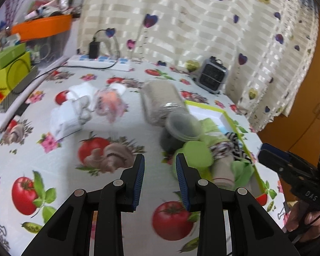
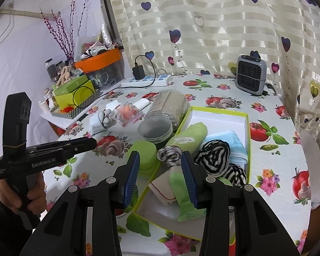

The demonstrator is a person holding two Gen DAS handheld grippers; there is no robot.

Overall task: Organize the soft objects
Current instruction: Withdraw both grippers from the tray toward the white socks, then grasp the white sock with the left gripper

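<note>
Left gripper (image 1: 160,166): the blue-padded fingers (image 1: 138,179) stand parted with nothing between them, above the tomato-print tablecloth (image 1: 53,145). Beyond the right fingertip lies a round green lid (image 1: 197,153), and past that a clear tub with a dark inside (image 1: 182,128) on its side. Right gripper (image 2: 160,162): its jaws are spread wide and empty, hovering over the near end of the lime-edged box (image 2: 248,132); no pad touches any cloth. Directly between and beyond the fingertips sits a small black-and-white rolled cloth (image 2: 169,154), with a beige cloth edged in red stitching (image 2: 162,183) and a green cloth (image 2: 179,183) below it, at the box's near side. Deeper in the box lie a rolled green towel (image 2: 190,135), a black-and-white striped cloth (image 2: 213,157) and a folded light-blue cloth (image 2: 232,143); the far end shows bare white floor. To the left of the box, on the tablecloth, rests a large clear jar of grainy filling (image 2: 170,106) on its side. Farther left are the soft things still outside the box: a bundle of white and grey socks (image 2: 102,120) and a clear packet with orange contents (image 2: 129,114), near each other. At the far edge stand a white power strip (image 2: 147,81) and a small grey heater (image 2: 250,77), before a heart-print curtain (image 2: 202,32).
</note>
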